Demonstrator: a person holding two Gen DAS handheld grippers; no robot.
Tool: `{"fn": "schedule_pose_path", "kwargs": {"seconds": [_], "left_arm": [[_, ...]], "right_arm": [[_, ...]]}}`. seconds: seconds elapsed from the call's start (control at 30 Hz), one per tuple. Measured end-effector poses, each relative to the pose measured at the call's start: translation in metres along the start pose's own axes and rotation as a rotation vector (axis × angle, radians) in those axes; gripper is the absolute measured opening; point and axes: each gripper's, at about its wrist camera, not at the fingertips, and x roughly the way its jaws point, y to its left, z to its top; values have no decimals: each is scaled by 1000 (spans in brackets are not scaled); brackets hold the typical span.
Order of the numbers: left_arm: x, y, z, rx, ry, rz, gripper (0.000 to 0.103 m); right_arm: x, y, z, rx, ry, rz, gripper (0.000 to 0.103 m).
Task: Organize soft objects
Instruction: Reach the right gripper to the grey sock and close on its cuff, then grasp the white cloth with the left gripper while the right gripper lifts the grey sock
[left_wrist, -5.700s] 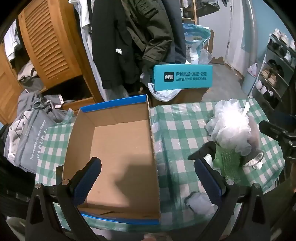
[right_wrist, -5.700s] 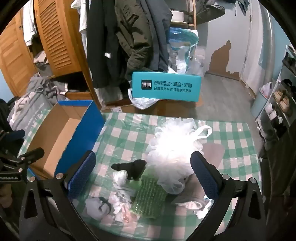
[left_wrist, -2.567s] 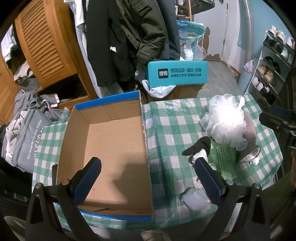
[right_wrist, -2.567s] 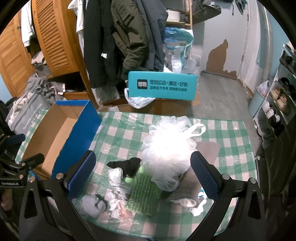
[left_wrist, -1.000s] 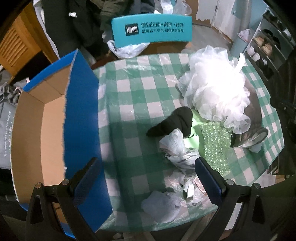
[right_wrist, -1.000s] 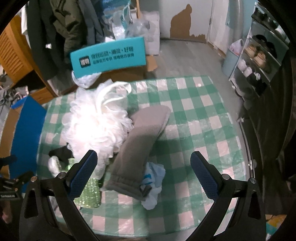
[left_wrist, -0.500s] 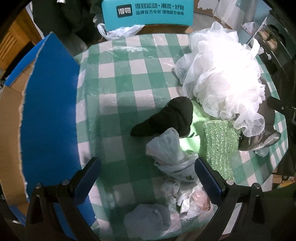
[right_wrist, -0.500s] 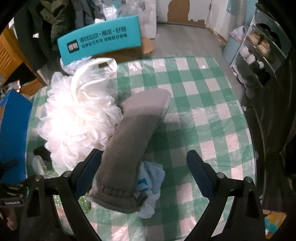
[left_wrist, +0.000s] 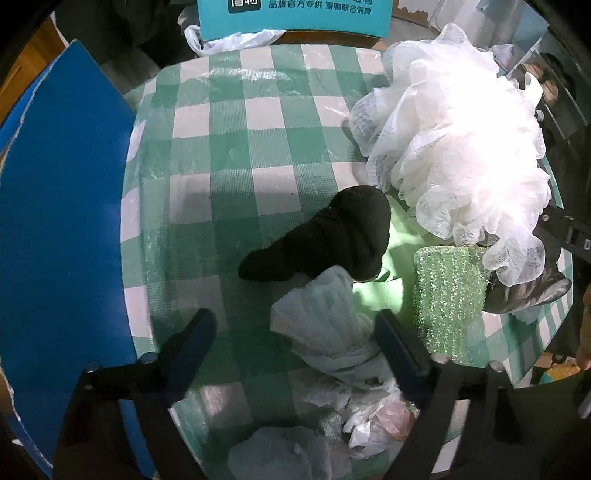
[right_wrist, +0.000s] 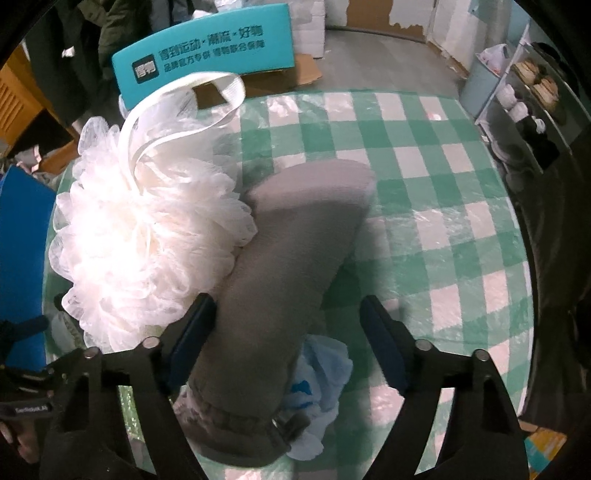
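Observation:
A heap of soft things lies on the green checked tablecloth (left_wrist: 236, 147). My left gripper (left_wrist: 293, 332) is open, its fingers either side of a pale blue-white sock (left_wrist: 328, 332). A black sock (left_wrist: 332, 236) lies just beyond it, a sparkly green sponge (left_wrist: 448, 295) to the right, and a white mesh bath pouf (left_wrist: 461, 140) behind. My right gripper (right_wrist: 286, 317) is open around a grey fleece sock (right_wrist: 288, 266), with the pouf (right_wrist: 147, 236) touching its left finger. A light blue cloth (right_wrist: 325, 373) lies under the grey sock.
The blue side wall of the cardboard box (left_wrist: 62, 229) stands at the left. A teal printed box (right_wrist: 207, 48) sits behind the table. Crumpled plastic wrap (left_wrist: 369, 413) and another pale sock (left_wrist: 280, 458) lie at the near edge. Shoe shelves (right_wrist: 532, 92) stand at the right.
Both grippers have come down and closer to the heap. The left one now straddles the pale sock; the right one has narrowed around the grey sock.

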Motion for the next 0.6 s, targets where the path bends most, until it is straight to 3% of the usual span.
{"fn": "schedule_pose_path", "kwargs": {"seconds": [0.13,0.27,0.37,0.6], "left_arm": [[8,2,-1,-14,2,-32,79],[9,7,-9,-10,2,-80,53],[6,6,-7,3,-18,-87,35],[-9,10,-2,7,-77,-122,29]], "right_arm": [[8,4,0,-18,24,8,58],[9,9,-1,-47,30,-13,33],[2,9,-3,-49,15,0,22],[-24,4,-8,-18,-41,5,17]]}}
